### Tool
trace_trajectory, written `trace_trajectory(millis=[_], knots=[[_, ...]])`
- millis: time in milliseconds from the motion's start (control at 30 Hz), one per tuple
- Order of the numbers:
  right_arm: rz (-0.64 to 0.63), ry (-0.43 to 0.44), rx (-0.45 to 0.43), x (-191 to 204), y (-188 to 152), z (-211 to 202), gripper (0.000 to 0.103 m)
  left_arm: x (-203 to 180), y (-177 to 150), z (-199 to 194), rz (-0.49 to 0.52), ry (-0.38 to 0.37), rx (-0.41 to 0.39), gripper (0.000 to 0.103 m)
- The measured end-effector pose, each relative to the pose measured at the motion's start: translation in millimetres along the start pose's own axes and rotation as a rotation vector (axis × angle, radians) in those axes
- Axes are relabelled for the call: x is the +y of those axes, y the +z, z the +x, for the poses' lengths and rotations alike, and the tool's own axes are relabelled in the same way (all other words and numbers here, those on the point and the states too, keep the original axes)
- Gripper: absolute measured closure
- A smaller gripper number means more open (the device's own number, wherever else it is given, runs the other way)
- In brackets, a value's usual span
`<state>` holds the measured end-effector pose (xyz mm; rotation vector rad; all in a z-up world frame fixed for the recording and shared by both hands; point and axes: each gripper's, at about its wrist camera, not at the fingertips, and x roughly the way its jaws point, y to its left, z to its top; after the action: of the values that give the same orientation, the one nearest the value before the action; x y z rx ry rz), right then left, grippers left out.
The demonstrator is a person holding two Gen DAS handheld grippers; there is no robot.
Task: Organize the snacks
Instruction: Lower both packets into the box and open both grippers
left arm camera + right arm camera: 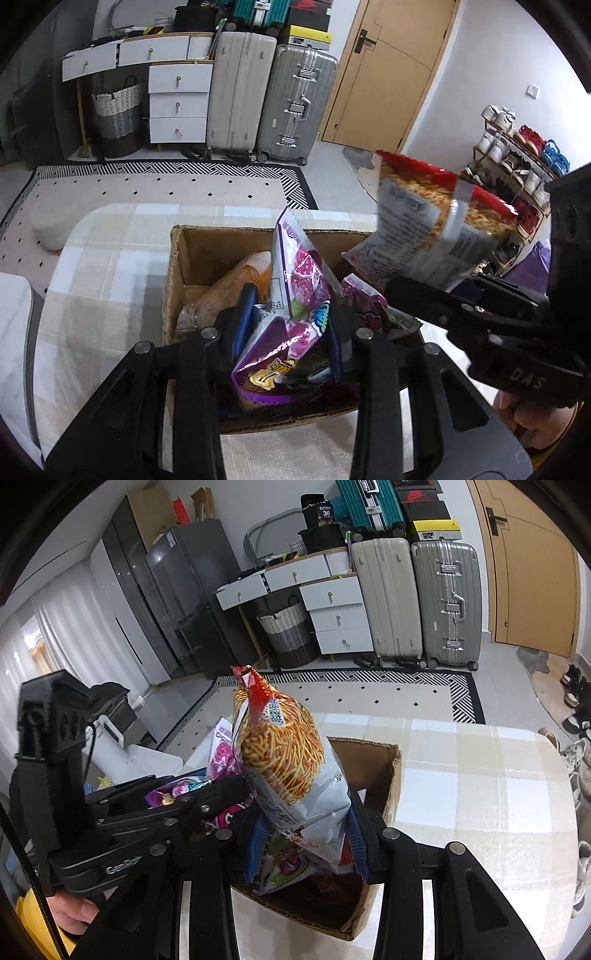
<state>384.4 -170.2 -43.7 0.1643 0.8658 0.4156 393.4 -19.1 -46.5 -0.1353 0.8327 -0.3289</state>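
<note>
Checked tablecloth [110, 258], cardboard box [207, 243] | left claw [291, 325] grasping purple candy bag [295, 295] | right claw [306, 834] grasping noodle-snack bag [288, 760]

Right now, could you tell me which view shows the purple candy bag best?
The left wrist view: the purple candy bag fills its centre, gripped in the left tongs. The right wrist view shows only slivers behind the noodle-snack bag.

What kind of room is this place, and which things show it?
Probably a lived-in home, perhaps a living room near the entrance: upright grey hard-shell suitcases beside a white chest of drawers, a patterned black-and-white rug, and a wooden shoe rack.
</note>
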Motion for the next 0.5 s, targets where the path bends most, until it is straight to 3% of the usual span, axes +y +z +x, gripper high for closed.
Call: trace_trajectory(millis=[100,233,500], knots=[[-0.001,-0.009,0.009,-4.0,-1.6,3.5,0.064,0.2,0.8,2.5,-0.006,-0.018,0.009,0.069],[-0.020,-0.029,0.020,-3.3,-3.1,6.5,0.064,5.8,-11.5,-17.6,-0.009,-0.033,-0.005,0.051],[-0.079,-0.090,0.032,1.0,-2.1,11.7,0.064,4.3,-13.8,-44.8,-0.013,-0.011,-0.035,0.048]])
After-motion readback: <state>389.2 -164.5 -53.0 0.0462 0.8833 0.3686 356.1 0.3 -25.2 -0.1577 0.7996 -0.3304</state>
